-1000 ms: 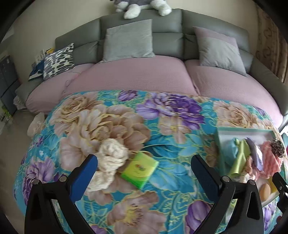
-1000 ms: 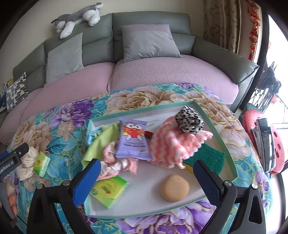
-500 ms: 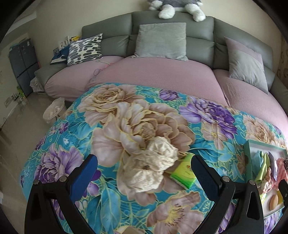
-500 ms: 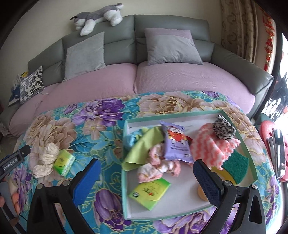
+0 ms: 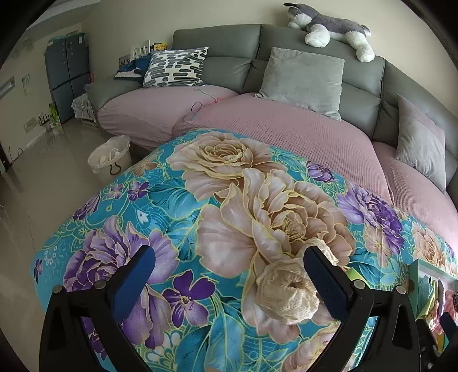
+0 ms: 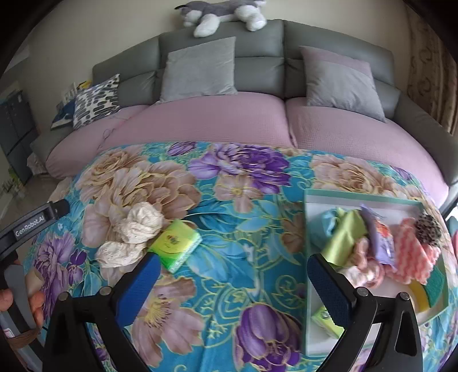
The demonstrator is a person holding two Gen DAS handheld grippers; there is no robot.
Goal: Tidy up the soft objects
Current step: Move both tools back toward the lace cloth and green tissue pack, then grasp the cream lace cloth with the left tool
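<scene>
A crumpled cream cloth [image 5: 289,292] [image 6: 131,234] lies on the floral blanket [image 5: 200,206] [image 6: 237,200]. Beside it on its right rests a green tissue pack [image 6: 176,244], of which only a sliver [image 5: 353,274] shows in the left wrist view. My left gripper [image 5: 229,277] is open just in front of the cloth, which sits near its right finger. My right gripper [image 6: 233,282] is open over bare blanket between the tissue pack and a green-rimmed tray [image 6: 309,194] [image 5: 415,266] holding several soft items: cloths, a purple packet [image 6: 382,240], a pink knit [image 6: 412,249], a sponge.
The grey sofa [image 6: 257,65] with pink seat covers and cushions runs behind the blanket. A plush dog [image 5: 329,25] lies on its backrest. A white basket [image 5: 110,160] stands on the floor at the left. A hand [image 6: 17,300] holds the left gripper's body.
Both views have swung left. The cream cloth has shifted from the middle to the right finger in the left view. The tray has slid to the right edge in the right view.
</scene>
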